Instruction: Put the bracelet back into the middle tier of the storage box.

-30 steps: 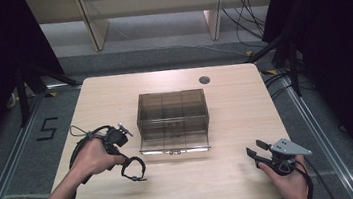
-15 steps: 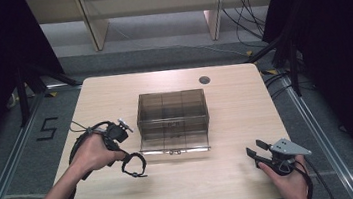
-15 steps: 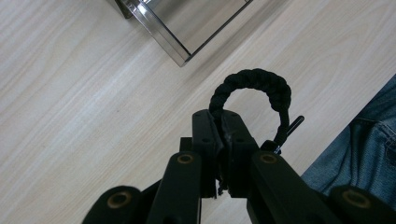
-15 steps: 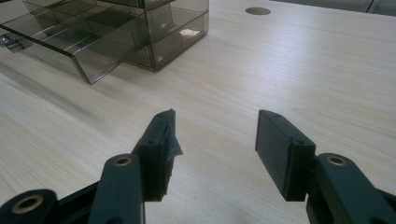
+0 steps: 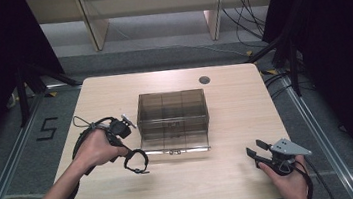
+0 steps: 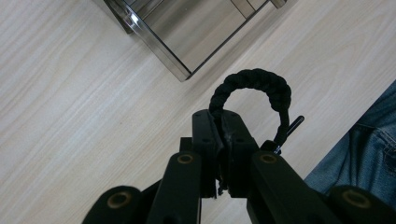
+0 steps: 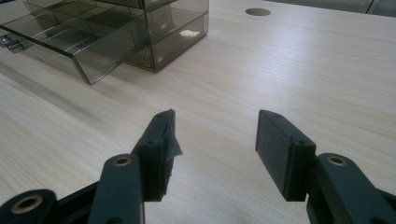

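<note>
We hold the black braided bracelet [image 6: 254, 91] pinched in our left claw [image 6: 219, 140] just beside the smoked plastic drawer box [image 5: 172, 116] (right claw [image 7: 212, 140] gaping, empty), and a thin grip could let it slip short of the open drawer [image 5: 174, 142].

table [image 5: 113, 91]: pale wood | floor [image 5: 157, 36]: grey | far: wooden shelf legs [image 5: 89, 24], cables [image 5: 249, 0]

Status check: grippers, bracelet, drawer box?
Left gripper shut on black braided bracelet, beside open drawer. Right gripper open, empty. Nothing in the way.
</note>
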